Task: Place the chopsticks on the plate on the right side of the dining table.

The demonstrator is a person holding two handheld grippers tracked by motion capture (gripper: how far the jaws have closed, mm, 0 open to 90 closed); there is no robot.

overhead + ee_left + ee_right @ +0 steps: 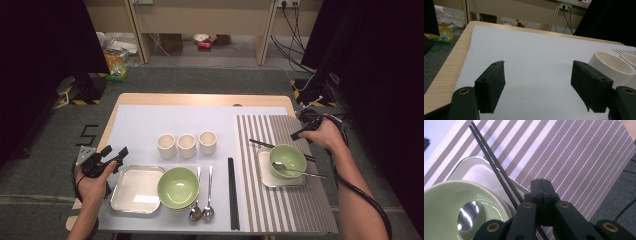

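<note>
The right hand-held gripper (543, 195), jaws together, hovers beside chopsticks (495, 168) (high view: left hand-held gripper (114, 154) apart).

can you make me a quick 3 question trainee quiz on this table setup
1. How many white cups stand in the row mid-table?
2. True or false: the left tool is shut on a cup.
3. What lies in the green bowl on the striped mat: A chopsticks, B a spoon, C a cup?

Key: 1. Three. 2. False; its jaws stand open with nothing between them. 3. B, a spoon.
</note>
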